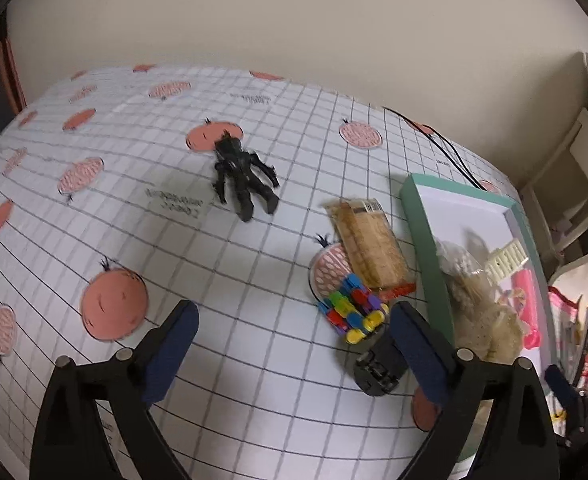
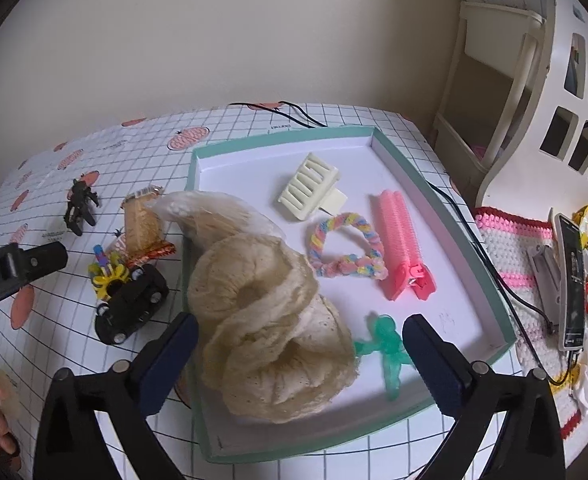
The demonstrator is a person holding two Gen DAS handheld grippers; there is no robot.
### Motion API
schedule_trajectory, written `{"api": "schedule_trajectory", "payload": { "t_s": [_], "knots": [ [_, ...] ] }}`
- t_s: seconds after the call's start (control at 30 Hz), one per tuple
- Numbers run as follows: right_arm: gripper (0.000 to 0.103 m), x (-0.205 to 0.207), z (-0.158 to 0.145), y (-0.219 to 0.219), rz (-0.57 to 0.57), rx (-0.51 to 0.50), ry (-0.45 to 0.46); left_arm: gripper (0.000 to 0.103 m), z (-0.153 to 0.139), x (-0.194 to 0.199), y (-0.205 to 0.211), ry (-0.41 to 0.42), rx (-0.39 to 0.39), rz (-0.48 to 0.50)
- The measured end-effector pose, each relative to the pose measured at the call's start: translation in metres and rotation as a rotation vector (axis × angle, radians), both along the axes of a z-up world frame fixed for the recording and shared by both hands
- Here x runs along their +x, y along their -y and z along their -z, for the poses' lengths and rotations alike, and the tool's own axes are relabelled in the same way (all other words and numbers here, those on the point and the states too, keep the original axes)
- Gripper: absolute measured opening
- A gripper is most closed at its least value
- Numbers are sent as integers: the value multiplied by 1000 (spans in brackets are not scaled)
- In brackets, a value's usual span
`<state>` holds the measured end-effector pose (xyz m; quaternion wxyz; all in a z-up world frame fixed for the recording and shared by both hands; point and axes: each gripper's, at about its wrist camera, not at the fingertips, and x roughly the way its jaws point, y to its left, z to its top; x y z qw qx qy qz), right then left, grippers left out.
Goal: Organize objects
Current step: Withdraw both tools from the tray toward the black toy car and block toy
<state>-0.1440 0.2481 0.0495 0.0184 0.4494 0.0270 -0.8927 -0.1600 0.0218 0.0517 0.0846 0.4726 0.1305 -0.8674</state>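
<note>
Hovering over the grid-patterned white tablecloth with pink round prints (image 1: 253, 280), the left gripper (image 1: 294, 344) has its two blue-padded fingers spread wide apart with nothing between them. Ahead of it and well apart lies a black spiky toy figure (image 1: 245, 176) on its back. Just ahead of its right finger sits a multicoloured block toy with yellow wheels (image 1: 352, 308), touching a clear-wrapped pack of tan wafer biscuits (image 1: 374, 240) beyond it. Right beside that same finger, partly behind it, is a small black toy car (image 1: 376, 368).

The right gripper (image 2: 300, 356) also stands open, its fingers wide on either side of a large cream lacy fabric scrunchie (image 2: 269, 328) without touching it, as far as the view shows. The scrunchie lies in a shallow mint-green cardboard tray with a white floor (image 2: 470, 216), draped over the tray's left wall. Ahead of this gripper in the tray are a cream plastic claw hair clip (image 2: 310, 188), a pastel braided hair loop (image 2: 350, 248) and a pink plastic roller clip (image 2: 398, 240); just inside its right finger lies a teal translucent bow-shaped piece (image 2: 386, 344). Left of the tray, the left gripper's dark body (image 2: 17, 272) reaches in above the car and block toy.
</note>
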Motion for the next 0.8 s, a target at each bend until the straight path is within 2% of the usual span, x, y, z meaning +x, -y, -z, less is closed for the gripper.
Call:
{"api": "schedule_trajectory", "payload": {
  "t_s": [0.1,0.23,0.37,0.57,0.73,0.8],
  "knots": [
    [103,0,-2,6,-5,-9,-8,99,-2,0,2,-14,-7,1],
    [103,0,-5,15,-15,-18,-12,99,-4,-2,13,-18,35,-20],
    [103,0,-9,28,-25,-43,-18,99,-7,-2,28,-34,64,-62],
    [103,1,-12,57,-75,-69,-20,99,-9,1,50,-42,44,-147],
    [103,3,-9,84,-125,-74,-4,99,-11,5,70,-55,91,-212],
    [103,3,-8,92,-143,-86,4,99,-12,5,75,-61,87,-229]
  ]
}}
